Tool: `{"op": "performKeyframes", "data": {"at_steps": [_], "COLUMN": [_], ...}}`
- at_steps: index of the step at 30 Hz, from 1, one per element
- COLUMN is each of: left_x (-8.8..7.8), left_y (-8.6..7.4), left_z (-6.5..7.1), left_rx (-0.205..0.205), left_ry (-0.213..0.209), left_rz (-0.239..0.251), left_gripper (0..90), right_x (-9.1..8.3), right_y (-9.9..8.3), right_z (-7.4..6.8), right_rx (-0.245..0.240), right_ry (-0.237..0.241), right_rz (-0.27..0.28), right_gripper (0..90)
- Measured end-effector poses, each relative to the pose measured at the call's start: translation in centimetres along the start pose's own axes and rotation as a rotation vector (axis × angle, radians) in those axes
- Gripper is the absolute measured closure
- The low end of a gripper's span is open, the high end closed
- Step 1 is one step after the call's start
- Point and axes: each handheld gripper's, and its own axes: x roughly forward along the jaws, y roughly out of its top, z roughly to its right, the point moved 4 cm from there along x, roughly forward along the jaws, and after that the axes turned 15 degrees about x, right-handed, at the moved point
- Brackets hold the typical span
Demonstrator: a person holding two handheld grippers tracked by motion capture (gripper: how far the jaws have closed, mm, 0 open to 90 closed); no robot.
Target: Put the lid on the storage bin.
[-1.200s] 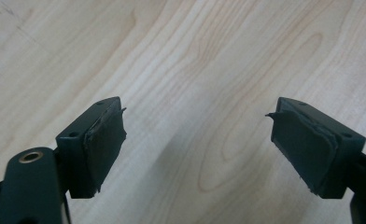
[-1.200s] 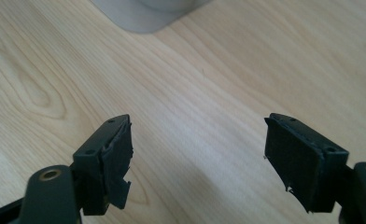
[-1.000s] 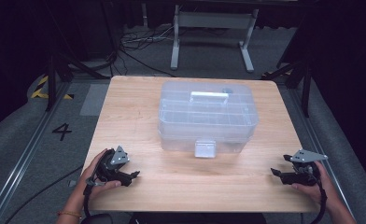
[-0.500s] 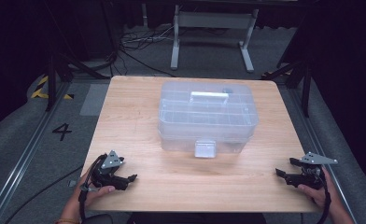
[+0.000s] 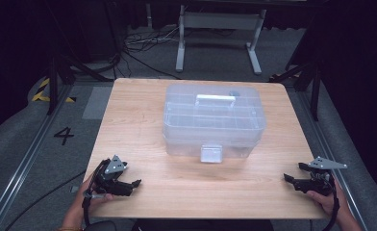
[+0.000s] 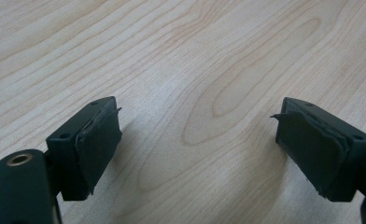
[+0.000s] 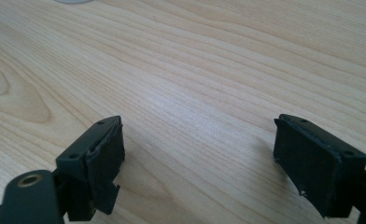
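At the middle of the wooden table [image 5: 143, 125] sits the clear plastic organizer box [image 5: 214, 122], lid down, its white handle [image 5: 216, 98] lying flat on top and its front latch [image 5: 211, 153] facing you and apparently fastened. Nothing touches it; bare wood runs all round it. Your left gripper [image 5: 134, 184] rests at the near left corner of the table and your right gripper [image 5: 288, 178] at the near right corner, each well apart from the box and aimed roughly inward across the tabletop. Compared with a second ago, both hands have drawn back a little toward your edge of the table and settled there, while the box has not shifted at all. The right gripper's jaws have just been opening, and nothing lies between them; in the right gripper view you see only wood grain between the two spread pads [image 7: 102, 163]. The left gripper view tells the same story: jaws standing wide, pads [image 6: 97, 149] clear, bare table between them. So you hold nothing on either side, and work on the box has not yet begun. With both grippers spread and parked at the corners, you look ready to reach in; the latch at the front is likely your first target, and you will probably want one gripper steadying the box so it does not slide.
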Motion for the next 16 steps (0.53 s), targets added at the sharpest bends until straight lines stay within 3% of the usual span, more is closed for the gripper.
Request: {"op": "performKeyframes", "data": {"at_steps": [16], "left_x": [0.20], "left_y": [0.15], "left_z": [0.01], "left_rx": [-0.015], "left_ry": [0.011], "left_rz": [-0.005], "left_gripper": [12.0], "right_x": [0.05], "right_y": [0.02], "right_z": [0.04], "right_rx": [0.006], "right_ry": [-0.008], "right_rz": [-0.002], "right_gripper": [14.5]}}
